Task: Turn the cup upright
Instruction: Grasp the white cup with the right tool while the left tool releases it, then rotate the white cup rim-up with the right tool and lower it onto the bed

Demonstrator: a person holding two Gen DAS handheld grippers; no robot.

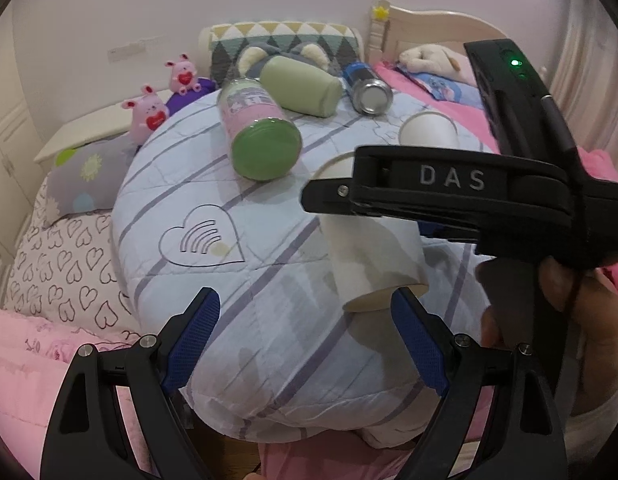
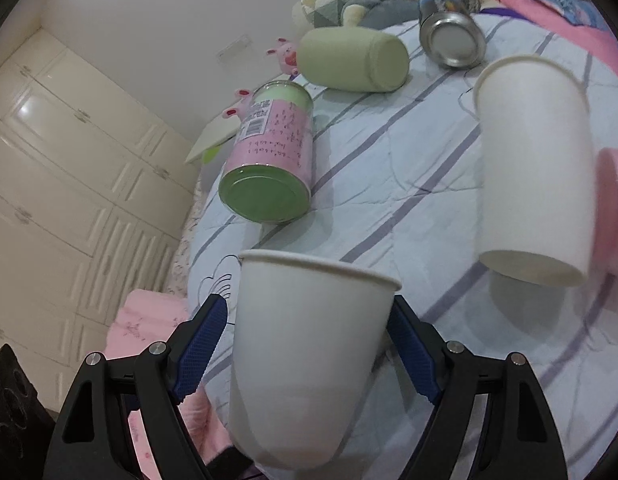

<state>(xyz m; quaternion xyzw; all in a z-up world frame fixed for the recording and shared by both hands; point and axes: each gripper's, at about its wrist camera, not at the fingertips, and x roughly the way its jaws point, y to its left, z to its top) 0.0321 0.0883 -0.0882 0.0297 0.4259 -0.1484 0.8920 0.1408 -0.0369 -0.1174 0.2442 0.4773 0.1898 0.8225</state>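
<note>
1. The right gripper point(image 2: 309, 344) has a white paper cup point(image 2: 305, 360) between its blue-padded fingers point(image 2: 201, 344). The pads sit close against the cup's wall on both sides, so the fingers appear to be pinching it, though the contact itself is hard to confirm.
2. In the right wrist view the cup's rolled rim is toward the far side of the bed and its base toward the camera. In the left wrist view the same cup looks tilted, base low and near the left gripper, so the flip seems partway done.
3. The cup looks lifted off the striped quilt point(image 2: 389, 184) near the bed's near edge; I judge that it is not yet standing on its own.
4. The left gripper point(image 1: 305, 344) has its fingers spread wide and holds nothing, just beside the cup's base.
5. A second paper cup point(image 2: 537, 168) lies on its side toward the right edge of the bed and is untouched.
6. What is left, as I judge it: finish turning the cup, set its base on the quilt, release. The soft quilt may let it tip.
</note>
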